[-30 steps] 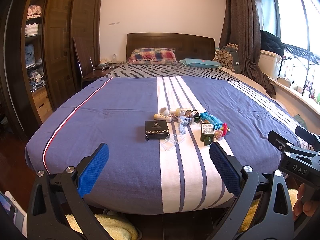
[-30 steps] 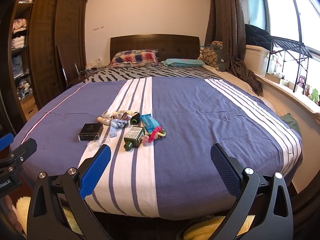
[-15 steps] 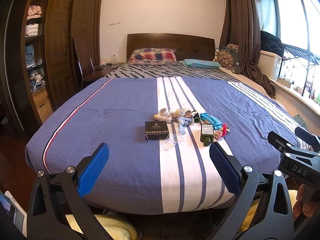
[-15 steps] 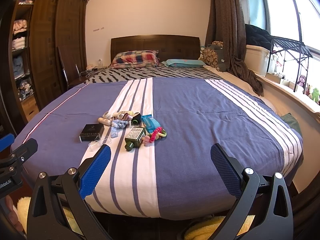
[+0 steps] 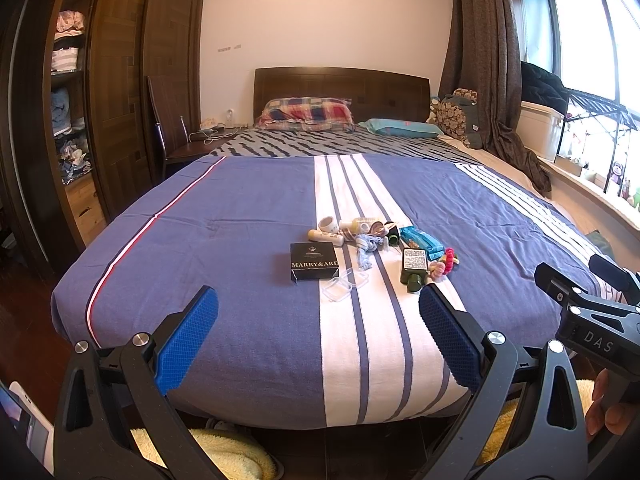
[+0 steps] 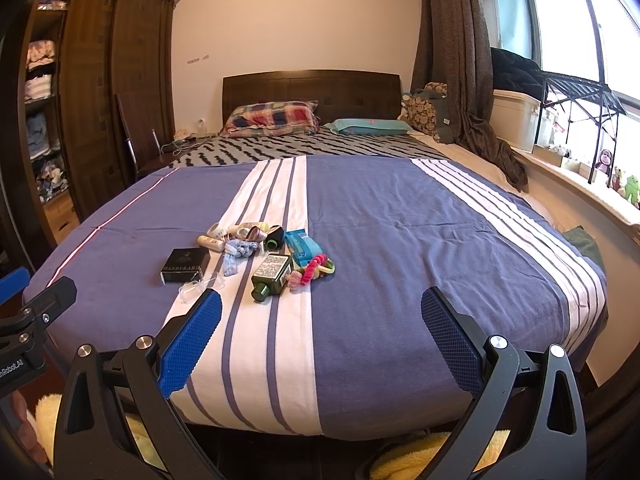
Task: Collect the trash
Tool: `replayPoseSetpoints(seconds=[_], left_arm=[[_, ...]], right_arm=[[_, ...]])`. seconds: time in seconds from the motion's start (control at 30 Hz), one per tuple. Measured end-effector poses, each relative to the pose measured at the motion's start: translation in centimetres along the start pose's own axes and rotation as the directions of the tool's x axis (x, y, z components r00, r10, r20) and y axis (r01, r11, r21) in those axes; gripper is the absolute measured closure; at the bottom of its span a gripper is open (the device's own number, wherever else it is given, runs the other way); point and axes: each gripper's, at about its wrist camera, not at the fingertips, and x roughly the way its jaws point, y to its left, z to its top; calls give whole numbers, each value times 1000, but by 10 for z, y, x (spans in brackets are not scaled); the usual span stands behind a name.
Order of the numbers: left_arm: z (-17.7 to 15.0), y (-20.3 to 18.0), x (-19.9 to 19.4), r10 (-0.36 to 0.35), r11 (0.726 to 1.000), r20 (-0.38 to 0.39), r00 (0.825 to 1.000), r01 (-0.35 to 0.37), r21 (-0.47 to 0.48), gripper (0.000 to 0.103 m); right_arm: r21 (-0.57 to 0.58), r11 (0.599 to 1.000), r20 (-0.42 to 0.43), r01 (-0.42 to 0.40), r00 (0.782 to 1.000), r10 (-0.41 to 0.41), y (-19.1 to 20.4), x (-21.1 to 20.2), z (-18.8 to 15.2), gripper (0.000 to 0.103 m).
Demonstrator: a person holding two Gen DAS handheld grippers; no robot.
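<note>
While both devices are held level at the foot of the bed [image 5: 248, 216], each camera looks forward along its own fingers toward the headboard. Left gripper [image 5: 318, 338]: jaws spread wide, blue pads [image 5: 186, 340] facing one another with nothing between them, poised above the near edge of the mattress and clear of the blue-and-white striped cover. Right gripper [image 6: 320, 340]: likewise released and empty, set beside the left one at about the same height; its black frame shows at the right edge of the left wrist view, with a person's fingers wrapped under the handle. The trash lies in a loose cluster [image 5: 376, 252] on the white stripes around mid-bed, well ahead of both sets of fingertips. Nearest the left gripper are a black box [image 5: 314, 266] lettered MARRY&ARE and a clear plastic case [image 5: 344, 284] just beside it. A dark green bottle [image 6: 272, 276] lies on its side, cap toward the foot, touching a pink and green ring toy [image 6: 314, 272]. Behind these sit a teal packet [image 6: 302, 246], a pale blue knotted rope [image 5: 366, 248] and several small cream bottles [image 5: 326, 236]. Yellow fleece [image 6: 436, 456] shows on the floor below the bed.
</note>
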Motion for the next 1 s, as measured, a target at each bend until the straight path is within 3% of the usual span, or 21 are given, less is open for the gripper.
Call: replayPoseSetpoints(seconds=[1.0], left_arm=[[-7, 1, 17, 8, 1000, -26, 1000, -8, -5, 8]], right_arm=[[16, 1000, -26, 8, 1000, -7, -4, 11, -6, 3]])
